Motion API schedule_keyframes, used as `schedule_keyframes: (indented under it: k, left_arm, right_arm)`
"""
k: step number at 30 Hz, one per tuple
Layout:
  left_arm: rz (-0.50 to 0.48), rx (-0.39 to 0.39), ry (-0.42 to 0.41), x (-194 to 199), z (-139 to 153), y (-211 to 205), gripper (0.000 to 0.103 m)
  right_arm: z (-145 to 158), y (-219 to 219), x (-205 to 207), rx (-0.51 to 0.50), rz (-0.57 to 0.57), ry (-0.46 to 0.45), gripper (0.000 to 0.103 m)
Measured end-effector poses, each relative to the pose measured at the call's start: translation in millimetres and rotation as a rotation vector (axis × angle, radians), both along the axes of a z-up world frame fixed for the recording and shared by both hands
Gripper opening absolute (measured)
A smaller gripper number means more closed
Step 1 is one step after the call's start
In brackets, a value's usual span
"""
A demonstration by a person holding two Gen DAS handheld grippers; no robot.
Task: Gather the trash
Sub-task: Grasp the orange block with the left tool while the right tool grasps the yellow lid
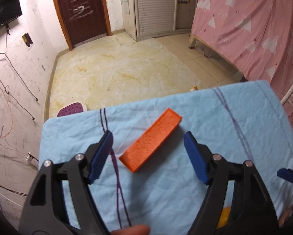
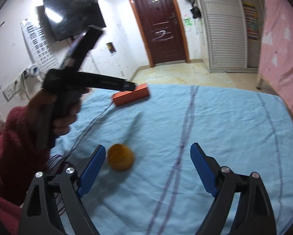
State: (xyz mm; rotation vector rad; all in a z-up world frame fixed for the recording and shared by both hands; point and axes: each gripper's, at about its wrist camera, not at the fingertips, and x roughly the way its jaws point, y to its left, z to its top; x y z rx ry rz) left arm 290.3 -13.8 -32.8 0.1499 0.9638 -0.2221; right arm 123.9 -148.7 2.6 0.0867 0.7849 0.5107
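An orange rectangular box (image 1: 152,139) lies on the light blue cloth (image 1: 215,156) of the table. My left gripper (image 1: 148,137) is open and hovers just above and before the box, fingers to either side. In the right wrist view the box (image 2: 131,97) lies at the far left of the cloth, with the hand-held left gripper over it. A yellow round cup-like object (image 2: 120,159) lies on the cloth, just right of my right gripper's left finger (image 2: 91,173). My right gripper (image 2: 147,150) is open and empty. A yellow thing (image 1: 223,217) shows low in the left wrist view.
A pink-sheeted bed (image 1: 254,29) stands to the right. A dark door (image 2: 160,23) and a white louvred cabinet (image 2: 224,25) are at the back. A wall television (image 2: 74,15) hangs at the left. A purple stool (image 1: 72,108) stands beyond the table's far edge.
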Motion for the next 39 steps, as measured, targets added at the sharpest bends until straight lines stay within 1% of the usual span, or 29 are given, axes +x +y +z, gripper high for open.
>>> schedule_keyframes:
  k: [5, 8, 9, 13, 15, 16, 18, 20, 22, 24, 25, 26, 27, 31, 34, 39]
  left_arm:
    - [-0.008, 0.015, 0.034, 7, -16, 1, 0.071]
    - [-0.008, 0.022, 0.044, 9, -23, 1, 0.065]
    - [-0.004, 0.025, 0.048, 9, -26, 2, 0.06]
    - [-0.006, 0.005, 0.048, 10, -28, 4, 0.057]
    - [-0.015, -0.007, 0.045, 9, -28, 4, 0.049]
    - [-0.016, -0.008, 0.042, 8, -28, 4, 0.046]
    - [-0.025, -0.011, 0.038, 4, -28, 0, 0.031]
    - [-0.03, 0.001, 0.031, 0, -28, -3, 0.024]
    - [-0.031, 0.019, 0.019, -3, -28, -6, 0.023]
    - [-0.028, 0.026, 0.012, -6, -29, -7, 0.023]
    - [-0.025, 0.026, 0.012, -6, -29, -7, 0.023]
    - [-0.02, 0.024, 0.012, -7, -29, -7, 0.023]
    - [-0.018, 0.024, 0.012, -7, -29, -7, 0.023]
    - [-0.009, 0.023, 0.009, -11, -28, -9, 0.023]
    - [-0.005, 0.004, -0.001, -15, -21, -7, 0.023]
    - [0.005, -0.019, -0.038, -25, -3, -1, 0.023]
  right_arm:
    - [-6, 32, 0, -0.05, 0.078, 0.022, 0.082]
    - [-9, 43, 1, -0.079, 0.102, 0.033, 0.082]
    - [-9, 45, 1, -0.087, 0.108, 0.038, 0.082]
    - [-12, 56, 7, -0.115, 0.135, 0.063, 0.082]
    - [-14, 63, 9, -0.136, 0.148, 0.069, 0.082]
    - [-15, 65, 9, -0.143, 0.153, 0.071, 0.082]
    - [-17, 69, 12, -0.147, 0.15, 0.078, 0.081]
    - [-20, 70, 16, -0.15, 0.157, 0.103, 0.081]
    - [-22, 71, 18, -0.154, 0.159, 0.116, 0.077]
    - [-21, 72, 19, -0.169, 0.155, 0.109, 0.062]
    - [-21, 72, 20, -0.175, 0.149, 0.106, 0.056]
    - [-20, 70, 21, -0.182, 0.137, 0.103, 0.042]
    - [-20, 66, 22, -0.189, 0.132, 0.101, 0.035]
    - [-21, 65, 22, -0.201, 0.143, 0.095, 0.035]
    - [-20, 60, 18, -0.165, 0.143, 0.091, 0.035]
    - [-4, 35, 16, -0.106, 0.105, 0.056, 0.035]
